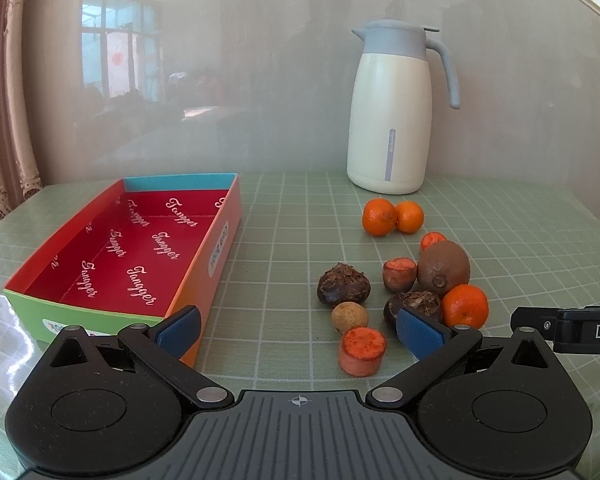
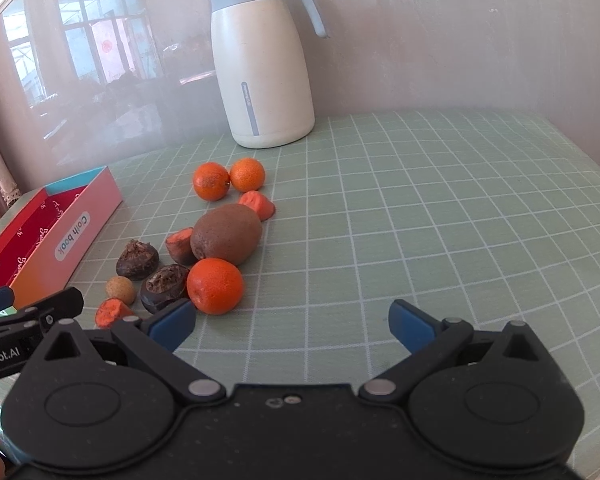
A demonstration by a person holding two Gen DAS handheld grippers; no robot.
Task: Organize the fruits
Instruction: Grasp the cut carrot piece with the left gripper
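Note:
A colourful open box (image 1: pixel 100 312) with a red floor stands empty at the left; it also shows in the right wrist view (image 2: pixel 80 224). To its right lie loose items: a kiwi (image 1: pixel 444 267), three tangerines, the nearest (image 1: pixel 465 306), two dark water chestnuts (image 1: pixel 343 284), a small tan longan (image 1: pixel 349 317) and carrot pieces (image 1: pixel 362 351). My left gripper (image 1: pixel 298 330) is open and empty, low over the table, the carrot piece between its fingers. My right gripper (image 2: pixel 292 324) is open and empty, just right of the nearest tangerine (image 2: pixel 215 286) and the kiwi (image 2: pixel 226 234).
A white thermos jug (image 1: pixel 392 116) with a grey lid stands at the back against a glossy wall; it also shows in the right wrist view (image 2: pixel 262 60). The table has a green checked cloth (image 2: pixel 440 220). A curtain (image 1: pixel 0 100) hangs at the left.

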